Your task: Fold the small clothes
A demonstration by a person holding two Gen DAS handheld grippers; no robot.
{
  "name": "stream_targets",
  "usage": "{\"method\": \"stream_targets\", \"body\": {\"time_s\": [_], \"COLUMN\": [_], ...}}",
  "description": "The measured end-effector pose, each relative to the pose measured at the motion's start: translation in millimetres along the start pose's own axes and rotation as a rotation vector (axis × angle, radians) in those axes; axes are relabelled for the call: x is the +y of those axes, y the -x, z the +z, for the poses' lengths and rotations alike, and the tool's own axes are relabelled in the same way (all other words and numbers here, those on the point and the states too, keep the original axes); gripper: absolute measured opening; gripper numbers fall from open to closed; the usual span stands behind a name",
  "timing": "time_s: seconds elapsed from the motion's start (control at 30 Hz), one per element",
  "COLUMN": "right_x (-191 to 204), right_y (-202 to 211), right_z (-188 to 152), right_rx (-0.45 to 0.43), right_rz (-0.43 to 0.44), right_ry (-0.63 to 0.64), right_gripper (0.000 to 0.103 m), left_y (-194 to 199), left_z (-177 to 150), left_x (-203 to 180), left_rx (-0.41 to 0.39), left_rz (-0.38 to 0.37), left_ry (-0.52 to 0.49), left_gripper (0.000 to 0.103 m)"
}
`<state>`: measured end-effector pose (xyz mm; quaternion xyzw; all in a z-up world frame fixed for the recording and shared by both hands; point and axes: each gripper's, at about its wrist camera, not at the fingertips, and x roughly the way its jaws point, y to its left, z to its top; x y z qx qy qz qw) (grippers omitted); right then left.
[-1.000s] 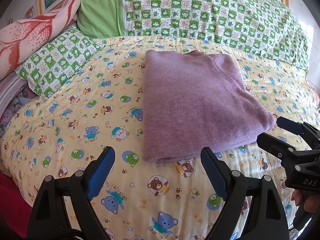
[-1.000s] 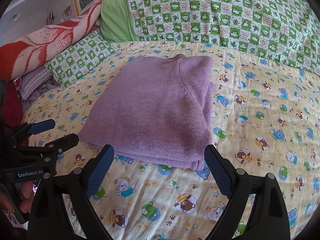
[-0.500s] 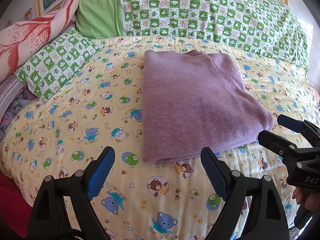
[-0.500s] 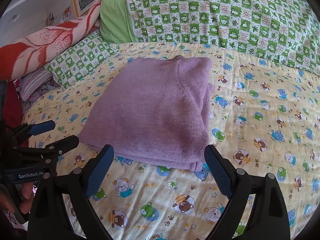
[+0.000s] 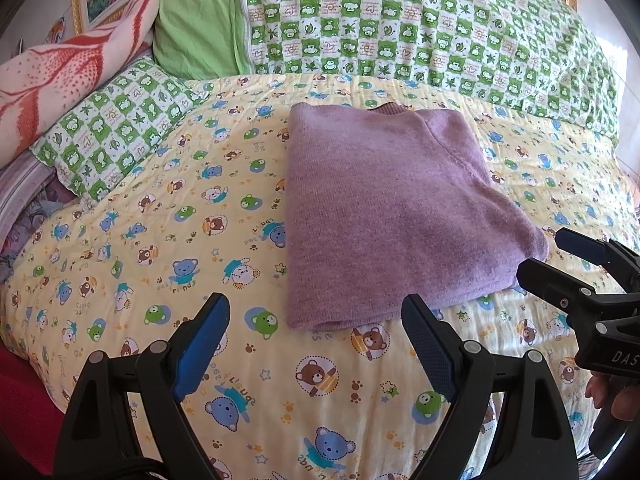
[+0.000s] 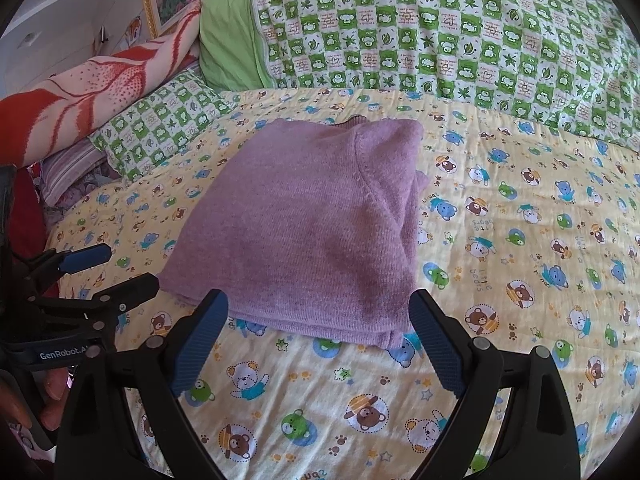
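Your left hand-held gripper (image 5: 316, 320) hovers with its blue-padded fingers spread wide apart and nothing between them. The folded purple knit sweater (image 5: 388, 216) lies flat on the yellow bear-print bed quilt (image 5: 160, 240), just ahead of this hand-held gripper and slightly to its right, its near folded edge just beyond the right fingertip.

Your right hand-held gripper (image 6: 318, 318) is likewise spread wide and holds nothing. From it, the sweater (image 6: 316, 228) sits straight ahead, its near hem just past the fingertips and apart from them.

Beyond the sweater, a green-and-white checked blanket (image 5: 420, 24) is bunched across the head of the bed, with a red-and-cream patterned blanket (image 5: 68, 76) far off to the left.
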<state>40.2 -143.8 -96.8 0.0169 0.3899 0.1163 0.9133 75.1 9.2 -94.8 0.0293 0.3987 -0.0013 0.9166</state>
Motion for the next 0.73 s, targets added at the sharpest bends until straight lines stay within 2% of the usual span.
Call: {"method": "stream_targets", "body": {"time_s": [0.73], "right_x": [-2], "right_y": [-8], "right_z": [5], "right_rx": [0.005], "right_rz": [-0.009], "right_ry": [-0.032], "right_gripper": [0.092], "left_y": [-5], "left_z": [11], "left_x": [3], "left_rx": [0.001], "left_rz": [-0.004], "left_ry": [0.008], "left_gripper": [0.088]}}
